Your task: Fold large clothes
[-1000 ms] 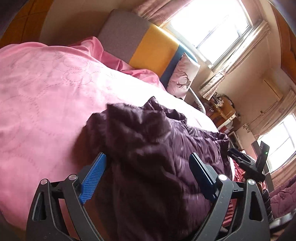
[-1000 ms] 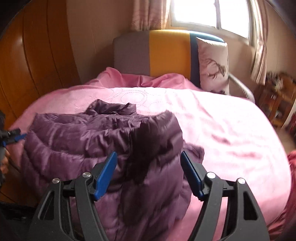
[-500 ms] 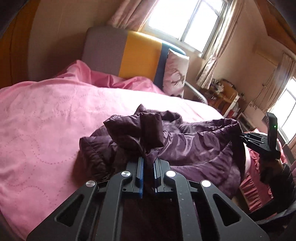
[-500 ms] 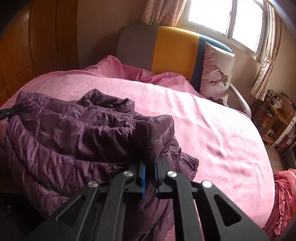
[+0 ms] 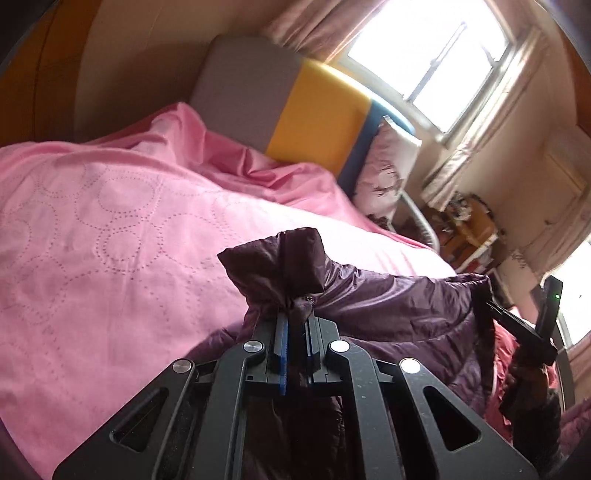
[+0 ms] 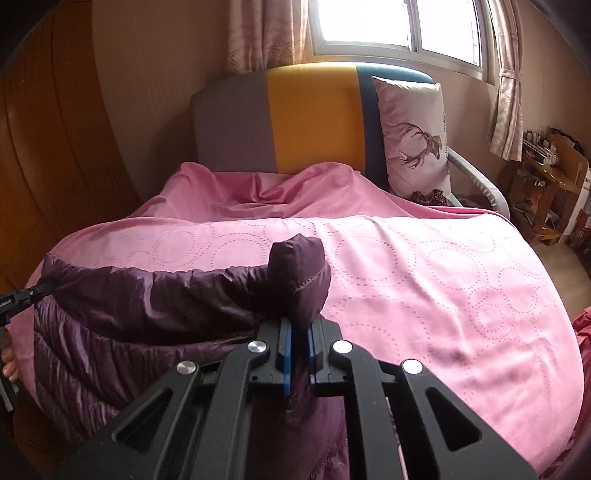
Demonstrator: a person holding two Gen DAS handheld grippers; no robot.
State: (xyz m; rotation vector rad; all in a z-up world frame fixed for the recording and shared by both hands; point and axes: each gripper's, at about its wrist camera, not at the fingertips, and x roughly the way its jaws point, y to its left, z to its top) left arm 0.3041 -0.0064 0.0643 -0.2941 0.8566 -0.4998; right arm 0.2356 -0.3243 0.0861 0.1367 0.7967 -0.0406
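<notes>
A dark purple padded jacket (image 5: 399, 310) hangs stretched between both grippers above the near edge of a pink bed (image 5: 110, 229). My left gripper (image 5: 295, 325) is shut on a bunched corner of the jacket, which puffs up beyond the blue pads. In the right wrist view my right gripper (image 6: 298, 332) is shut on the other bunched corner of the jacket (image 6: 147, 314). The jacket's top edge runs taut from one grip to the other. The other gripper (image 5: 517, 325) shows at the right edge of the left wrist view. The jacket's lower part hangs hidden below the gripper frames.
The pink bedspread (image 6: 424, 277) stretches ahead to a grey, yellow and blue headboard (image 6: 295, 118) with a deer-print pillow (image 6: 413, 140). A wooden wardrobe (image 6: 55, 166) stands at the left. A cluttered wooden stand (image 6: 546, 184) sits at the right under curtained windows (image 6: 388, 22).
Both grippers went from open astride the lying jacket to shut on its corners. They then lifted and drew it back toward the bed's near edge, pulling its top edge taut.
</notes>
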